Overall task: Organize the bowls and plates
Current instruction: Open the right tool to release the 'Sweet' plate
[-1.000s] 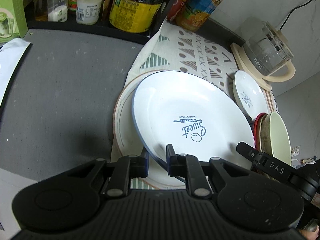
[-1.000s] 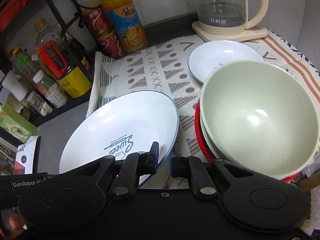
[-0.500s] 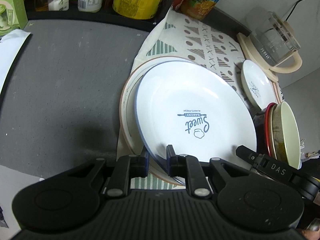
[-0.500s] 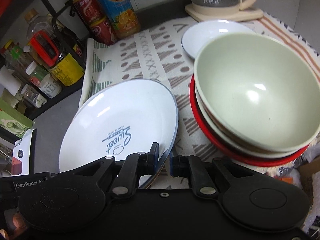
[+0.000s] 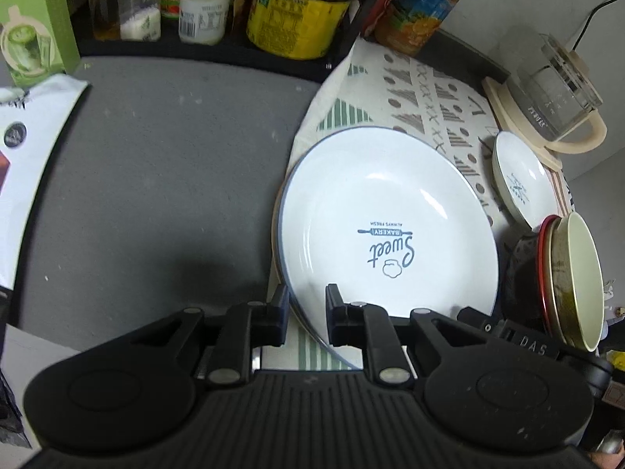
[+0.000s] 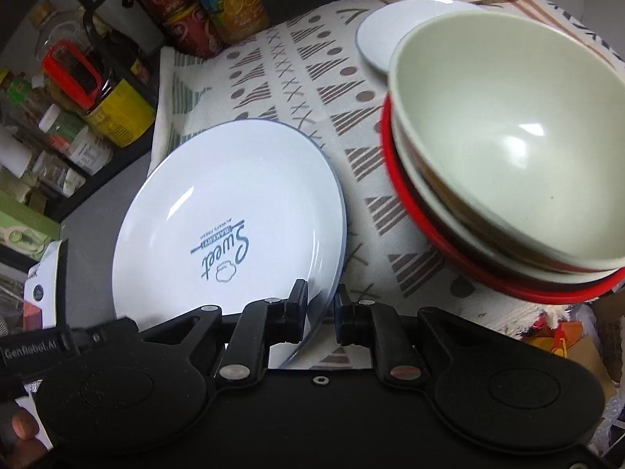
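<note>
A large white plate with a blue rim and "Sweet Bakery" print (image 5: 375, 219) lies on top of another plate on the patterned cloth (image 5: 422, 97); only a thin edge of the lower plate shows. My left gripper (image 5: 306, 312) has its fingers on either side of the plate's near rim with a small gap. My right gripper (image 6: 320, 314) straddles the same plate (image 6: 234, 234) at its other rim, also with a gap. A stack of bowls, pale green on top over a red one (image 6: 508, 148), stands right of it. A small white plate (image 5: 523, 179) lies behind.
A glass kettle on a cream base (image 5: 554, 90) stands at the back right. Bottles, jars and cans fill a black rack (image 5: 273, 11) at the back. Grey counter (image 5: 156, 179) lies left of the cloth, with white and green boxes (image 5: 27, 39) at the far left.
The large plate has come down flat onto the plate beneath, now covering it almost fully. Both grippers' fingers have spread slightly from its rim.
</note>
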`<state>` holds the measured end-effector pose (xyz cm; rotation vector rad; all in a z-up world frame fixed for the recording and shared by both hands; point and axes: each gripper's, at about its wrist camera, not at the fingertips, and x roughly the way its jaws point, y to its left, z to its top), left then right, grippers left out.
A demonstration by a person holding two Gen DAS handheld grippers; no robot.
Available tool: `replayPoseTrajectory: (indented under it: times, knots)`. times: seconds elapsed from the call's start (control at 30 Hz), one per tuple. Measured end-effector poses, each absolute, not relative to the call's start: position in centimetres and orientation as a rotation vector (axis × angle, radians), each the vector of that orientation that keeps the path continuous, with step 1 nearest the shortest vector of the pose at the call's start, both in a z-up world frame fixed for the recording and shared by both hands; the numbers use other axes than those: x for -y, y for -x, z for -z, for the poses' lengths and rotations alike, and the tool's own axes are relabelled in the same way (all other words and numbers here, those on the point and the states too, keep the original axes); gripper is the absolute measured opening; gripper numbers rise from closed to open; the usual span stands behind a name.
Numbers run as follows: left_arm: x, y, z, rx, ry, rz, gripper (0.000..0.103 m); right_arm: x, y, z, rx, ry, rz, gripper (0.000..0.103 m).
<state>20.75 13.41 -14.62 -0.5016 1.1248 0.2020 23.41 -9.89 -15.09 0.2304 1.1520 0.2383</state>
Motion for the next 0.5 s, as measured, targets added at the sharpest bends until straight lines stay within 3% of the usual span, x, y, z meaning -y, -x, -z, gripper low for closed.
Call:
replayPoseTrajectory:
  times: [0.17, 0.3, 0.43, 0.5]
  knots:
    - [-13.6, -20.7, 13.8, -1.11, 0.488, -0.212, 0.021, 10.0, -23.0, 14.4, -1.141, -0.248, -0.258, 0.026]
    - [-13.4, -20.1, 13.0, -1.089, 0.478, -0.205, 0.039, 10.3, -22.0, 13.2, -1.1, -0.273, -0.279, 0.046]
    - [-13.1, -19.6, 12.2, -1.066, 0.461, -0.201, 0.062, 10.8, -21.2, 11.9, -1.06, -0.281, -0.279, 0.051]
    - [-13.0, -19.3, 12.0, -1.057, 0.464, -0.196, 0.064, 11.1, -20.8, 11.2, -1.034, -0.284, -0.282, 0.055]
